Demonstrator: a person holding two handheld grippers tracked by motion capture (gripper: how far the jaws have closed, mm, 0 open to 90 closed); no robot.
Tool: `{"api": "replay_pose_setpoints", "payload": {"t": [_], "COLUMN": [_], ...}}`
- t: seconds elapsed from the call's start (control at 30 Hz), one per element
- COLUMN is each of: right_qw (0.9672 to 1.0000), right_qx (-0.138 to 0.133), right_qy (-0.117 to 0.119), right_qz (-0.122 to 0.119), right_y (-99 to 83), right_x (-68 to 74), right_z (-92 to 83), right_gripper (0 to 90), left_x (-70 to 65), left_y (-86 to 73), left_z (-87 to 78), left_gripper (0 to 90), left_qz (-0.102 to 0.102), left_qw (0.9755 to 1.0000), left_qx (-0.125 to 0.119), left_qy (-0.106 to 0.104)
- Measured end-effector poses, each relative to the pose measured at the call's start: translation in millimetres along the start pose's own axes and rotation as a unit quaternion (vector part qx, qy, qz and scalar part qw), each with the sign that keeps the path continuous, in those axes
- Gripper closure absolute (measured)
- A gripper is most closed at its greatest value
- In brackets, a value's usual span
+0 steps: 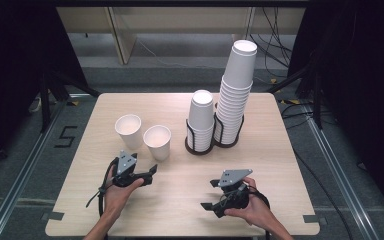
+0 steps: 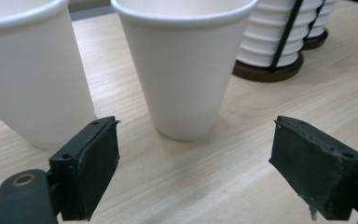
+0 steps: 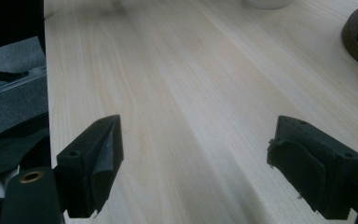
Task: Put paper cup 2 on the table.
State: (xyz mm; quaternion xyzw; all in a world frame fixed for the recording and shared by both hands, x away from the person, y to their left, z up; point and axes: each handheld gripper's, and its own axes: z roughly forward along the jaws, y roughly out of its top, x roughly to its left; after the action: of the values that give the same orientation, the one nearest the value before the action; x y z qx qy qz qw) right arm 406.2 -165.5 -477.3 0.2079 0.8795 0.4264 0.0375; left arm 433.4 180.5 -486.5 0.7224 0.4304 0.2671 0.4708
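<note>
The left gripper [image 1: 152,172], jaws gaping wide and empty, is aiming at the near cup [image 1: 158,141] at centre-left; crowding the far cup [image 1: 128,130] beside it could be tipping it. The right gripper [image 1: 210,194], equally wide and empty, is hovering over bare table [image 1: 280,165] at lower right

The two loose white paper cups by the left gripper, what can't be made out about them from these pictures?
- Nearer white paper cup: its inside is hidden in the left gripper view by its own wall; the high view is too small to show any contents.
- Farther white paper cup: cut off by the left and top edges of the left gripper view.
- Open left gripper: its gap to the nearer cup can't be judged.
</note>
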Motion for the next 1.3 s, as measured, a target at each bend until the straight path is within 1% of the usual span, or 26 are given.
{"api": "replay_pose_setpoints", "payload": {"t": [0.13,0.17,0.2,0.23,0.33,0.37,0.5,0.53,0.57,0.63,0.67,0.7,0.73,0.77,0.8,0.83,0.87,0.93,1.0,1.03,1.07,1.13,1.17,1.2,1.27,1.3], "right_qw": [1.0,0.9999,0.9999,0.9999,0.9998,0.9998,0.9997,0.9997,0.9997,0.9996,0.9996,0.9996,0.9996,0.9995,0.9994,0.9995,0.9995,0.9996,0.9995,0.9994,0.9993,0.9994,0.9992,0.9993,0.9992,0.9992], "right_qx": [-0.003,-0.006,-0.01,-0.006,-0.014,-0.015,-0.016,-0.017,-0.017,-0.02,-0.022,-0.02,-0.021,-0.021,-0.018,-0.022,-0.022,-0.022,-0.022,-0.027,-0.024,-0.025,-0.025,-0.026,-0.026,-0.022], "right_qy": [0.0,-0.006,-0.008,-0.004,-0.011,-0.011,-0.009,-0.01,-0.011,-0.013,-0.015,-0.014,-0.014,-0.016,-0.011,-0.016,-0.014,-0.015,-0.013,-0.018,-0.019,-0.019,-0.022,-0.022,-0.025,-0.025], "right_qz": [0.005,0.008,0.0,0.011,0.007,0.008,0.016,0.014,0.015,0.018,0.014,0.016,0.016,0.017,0.026,0.018,0.017,0.013,0.019,0.013,0.019,0.016,0.02,0.014,0.015,0.022], "right_y": [-0.7,-1.0,-1.1,-1.4,-1.9,-2.2,-3.7,-4.0,-4.3,-4.9,-5.5,-5.9,-6.5,-7.0,-7.7,-8.3,-8.8,-9.9,-11.3,-11.9,-13.0,-14.4,-15.2,-16.1,-17.1,-17.9], "right_x": [0.5,0.8,-0.6,-0.1,-1.1,-1.1,0.2,0.1,0.4,1.6,1.5,1.7,2.0,2.7,4.9,4.3,5.3,6.7,8.8,8.8,10.6,11.5,12.7,13.3,15.2,16.8], "right_z": [-1.6,-2.0,-2.3,-3.2,-4.4,-4.6,-6.0,-6.3,-6.7,-7.9,-8.5,-9.0,-9.4,-9.8,-10.9,-11.6,-11.9,-13.3,-14.5,-14.7,-15.5,-16.9,-17.2,-17.8,-18.3,-18.9], "right_gripper": [17.5,17.5,17.5,17.5,17.5,17.5,17.5,17.5,17.5,17.5,17.5,17.5,17.5,17.5,17.4,17.3,17.0,16.5,16.1,16.1,16.0,15.8,15.8,15.7,15.7,15.7], "left_x": [-5.9,-7.8,-9.4,-11.1,-14.6,-16.0,-19.9,-20.9,-21.6,-24.4,-25.5,-27.9,-29.0,-31.4,-33.3,-35.8,-38.3,-43.9,-48.4,-51.3,-53.5,-57.2,-60.5,-62.0,-64.6,-66.1], "left_y": [-1.6,-2.6,-3.2,-4.1,-6.8,-8.0,-15.1,-16.7,-19.0,-24.5,-26.2,-28.9,-30.5,-33.3,-34.9,-36.1,-37.6,-40.1,-42.4,-43.9,-44.7,-47.2,-49.2,-50.2,-51.0,-51.4], "left_z": [-12.9,-16.5,-19.3,-22.7,-29.3,-32.5,-41.5,-44.5,-45.9,-50.2,-52.6,-53.9,-55.5,-57.0,-58.4,-60.3,-61.1,-64.1,-65.1,-65.7,-66.2,-68.7,-70.3,-70.6,-72.4,-72.7], "left_gripper": [14.8,14.7,14.7,14.8,14.8,14.8,14.8,14.8,14.8,14.8,14.8,14.8,14.8,14.8,14.8,14.8,14.8,14.8,14.8,14.8,14.8,14.8,14.8,14.7,14.8,14.7], "left_qz": [-0.003,-0.003,-0.002,0.0,0.003,0.004,0.009,0.011,0.009,0.009,0.011,0.006,0.008,0.007,0.01,0.013,0.016,0.029,0.037,0.04,0.04,0.047,0.051,0.053,0.055,0.049], "left_qw": [0.9999,0.9998,0.9997,0.9996,0.9992,0.9993,0.9986,0.9987,0.9984,0.9983,0.9985,0.9983,0.9981,0.9976,0.9972,0.9969,0.9962,0.9952,0.9938,0.9927,0.9925,0.9913,0.9902,0.9896,0.989,0.9885], "left_qx": [-0.004,-0.003,-0.002,-0.003,-0.006,-0.003,-0.01,-0.008,-0.012,-0.012,-0.005,-0.007,-0.004,-0.005,-0.003,0.001,0.001,0.006,0.006,0.006,0.006,0.016,0.021,0.019,0.019,0.015], "left_qy": [-0.012,-0.017,-0.022,-0.026,-0.038,-0.038,-0.051,-0.049,-0.055,-0.056,-0.054,-0.058,-0.06,-0.069,-0.074,-0.077,-0.086,-0.093,-0.104,-0.114,-0.115,-0.122,-0.128,-0.132,-0.136,-0.142]}}
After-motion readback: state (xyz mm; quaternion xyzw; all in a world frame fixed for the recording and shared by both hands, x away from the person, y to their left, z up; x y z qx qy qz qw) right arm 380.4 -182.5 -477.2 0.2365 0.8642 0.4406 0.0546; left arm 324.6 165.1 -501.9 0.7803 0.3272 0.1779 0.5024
